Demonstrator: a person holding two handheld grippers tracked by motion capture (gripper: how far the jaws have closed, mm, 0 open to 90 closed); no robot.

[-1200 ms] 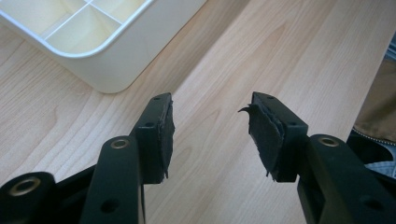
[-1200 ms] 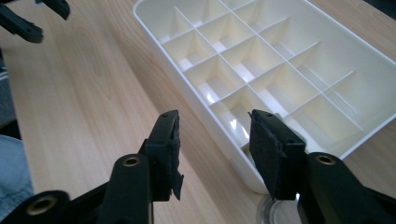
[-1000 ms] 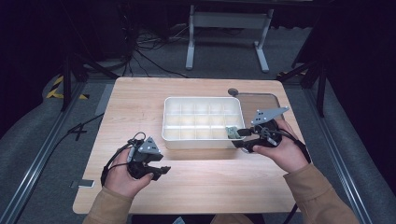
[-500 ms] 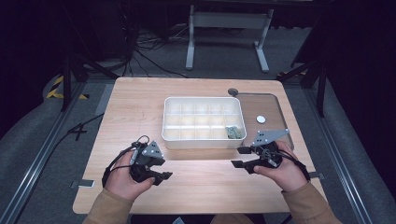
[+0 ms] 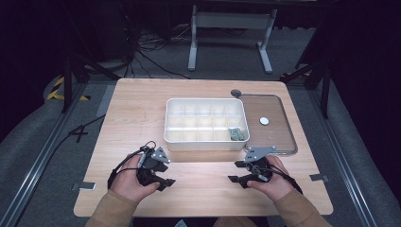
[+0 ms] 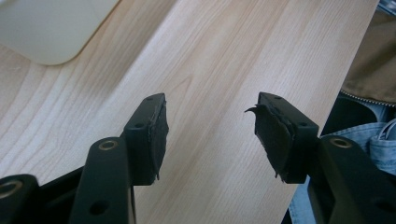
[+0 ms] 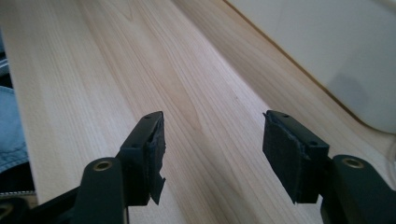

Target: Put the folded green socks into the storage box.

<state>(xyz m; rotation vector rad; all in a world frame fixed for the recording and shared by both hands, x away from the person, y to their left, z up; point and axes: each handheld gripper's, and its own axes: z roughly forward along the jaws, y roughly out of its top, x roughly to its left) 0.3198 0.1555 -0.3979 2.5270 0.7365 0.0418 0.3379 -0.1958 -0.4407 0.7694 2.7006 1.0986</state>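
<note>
A white divided organizer box (image 5: 205, 124) stands in the middle of the wooden table (image 5: 137, 109); its front right compartment holds a small grey-green object (image 5: 236, 134). My left gripper (image 5: 165, 175) rests low over the table's front left, open, nothing between its jaws; in the left gripper view (image 6: 210, 133) the box's rounded corner (image 6: 46, 32) lies far left. My right gripper (image 5: 238, 171) sits at the front right, just in front of the box, open and empty. In the right gripper view (image 7: 212, 140) the box's white wall (image 7: 327, 51) rises at the right.
A clear tray (image 5: 269, 124) lies right of the box with a small white disc (image 5: 264, 121) on it. A dark round knob (image 5: 235, 93) sits at the tray's far left corner. Bare wood spans between my two hands. Cables and a stand's legs lie on the floor beyond.
My right gripper has drawn back from the box's right end toward the front edge of the table. The left gripper has barely shifted.
</note>
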